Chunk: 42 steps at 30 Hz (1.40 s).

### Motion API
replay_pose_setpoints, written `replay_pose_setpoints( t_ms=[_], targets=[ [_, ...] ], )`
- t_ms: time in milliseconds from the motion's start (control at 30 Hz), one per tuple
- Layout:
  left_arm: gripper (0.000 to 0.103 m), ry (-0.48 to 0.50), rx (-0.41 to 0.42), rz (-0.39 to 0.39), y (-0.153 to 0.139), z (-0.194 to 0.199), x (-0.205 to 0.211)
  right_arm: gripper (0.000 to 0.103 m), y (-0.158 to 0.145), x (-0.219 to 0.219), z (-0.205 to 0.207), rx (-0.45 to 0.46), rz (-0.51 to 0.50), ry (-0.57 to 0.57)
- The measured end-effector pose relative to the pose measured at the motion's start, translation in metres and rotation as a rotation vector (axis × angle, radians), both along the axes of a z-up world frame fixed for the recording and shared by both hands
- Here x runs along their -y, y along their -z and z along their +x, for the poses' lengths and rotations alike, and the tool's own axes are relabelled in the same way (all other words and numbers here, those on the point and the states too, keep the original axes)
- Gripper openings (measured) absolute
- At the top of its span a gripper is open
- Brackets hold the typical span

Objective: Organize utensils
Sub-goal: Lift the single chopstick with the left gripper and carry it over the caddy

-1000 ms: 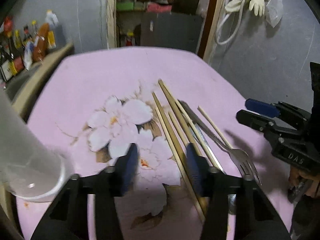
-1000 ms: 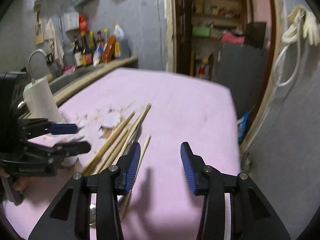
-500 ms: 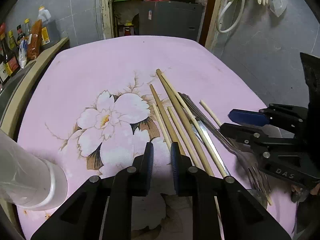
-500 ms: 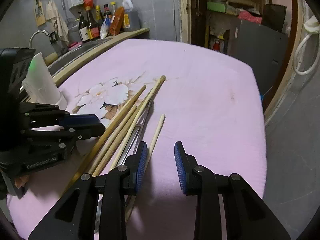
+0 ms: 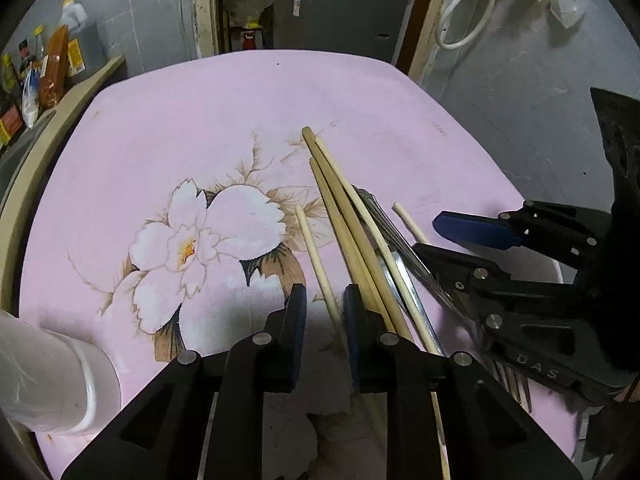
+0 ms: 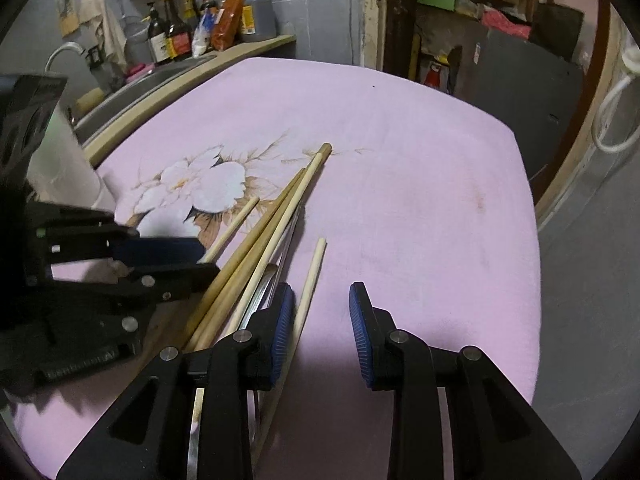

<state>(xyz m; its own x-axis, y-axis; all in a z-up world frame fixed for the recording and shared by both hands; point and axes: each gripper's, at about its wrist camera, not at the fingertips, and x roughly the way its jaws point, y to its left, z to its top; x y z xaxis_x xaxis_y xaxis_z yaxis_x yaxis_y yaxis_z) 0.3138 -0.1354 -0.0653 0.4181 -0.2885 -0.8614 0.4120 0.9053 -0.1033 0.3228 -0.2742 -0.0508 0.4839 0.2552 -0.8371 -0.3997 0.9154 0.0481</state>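
Slender round wooden chopsticks (image 5: 352, 232), pink cloth (image 5: 192, 128).

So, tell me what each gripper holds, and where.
Nothing yet. Jaws have just been closing: left gripper straddles the leftmost chopstick, right gripper the rightmost chopstick.

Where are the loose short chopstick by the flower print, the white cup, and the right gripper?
short chopstick (image 5: 314, 256), left wrist view, mid-shaft.
white cup (image 5: 48, 380), left wrist view, side wall.
right gripper (image 6: 322, 334), right wrist view, gap midway between fingertips.

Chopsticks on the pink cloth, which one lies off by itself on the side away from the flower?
The short pale chopstick, beside the right gripper; the steel utensils separate it from the other sticks.
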Motion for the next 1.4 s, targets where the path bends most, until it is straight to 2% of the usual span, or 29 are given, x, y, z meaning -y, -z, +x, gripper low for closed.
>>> replay_pose_setpoints(
  t_ms=[133, 200, 267, 367, 600, 700, 833, 933, 1100, 1267, 1400],
  targets=[
    [0.014, -0.013, -0.025, 0.005, -0.002, 0.006, 0.001, 0.026, 0.001, -0.004, 0.001, 0.001, -0.009, 0.036],
    [0.006, -0.028, -0.032, 0.002, -0.003, 0.007, 0.000, 0.020, 0.000, -0.008, -0.001, -0.010, -0.012, 0.042],
    [0.005, -0.054, -0.052, -0.031, -0.002, 0.010, -0.003, 0.009, -0.002, -0.008, 0.000, -0.036, 0.011, 0.066],
    [0.002, -0.065, -0.074, -0.078, -0.004, 0.004, -0.013, 0.004, -0.004, -0.001, 0.002, -0.070, 0.069, 0.117],
    [0.002, -0.064, 0.019, -0.176, -0.016, -0.030, -0.035, 0.002, -0.013, 0.019, -0.024, -0.004, 0.211, 0.174],
    [0.002, -0.064, 0.124, -0.214, -0.032, -0.049, -0.041, 0.002, -0.024, 0.022, -0.043, 0.077, 0.262, 0.170],
    [0.002, -0.081, 0.269, -0.268, -0.052, -0.071, -0.044, 0.002, -0.041, 0.017, -0.075, 0.234, 0.292, 0.135],
    [0.002, -0.096, 0.364, -0.314, -0.065, -0.081, -0.045, 0.002, -0.062, 0.006, -0.104, 0.405, 0.289, 0.099],
    [0.002, -0.137, 0.517, -0.369, -0.090, -0.106, -0.057, 0.002, -0.088, -0.014, -0.141, 0.635, 0.306, 0.068],
    [0.002, -0.174, 0.681, -0.404, -0.125, -0.120, -0.077, 0.002, -0.114, -0.034, -0.152, 0.794, 0.367, 0.031],
    [0.002, -0.203, 0.762, -0.415, -0.152, -0.125, -0.101, 0.002, -0.136, -0.056, -0.151, 0.875, 0.415, -0.009]
  ],
)
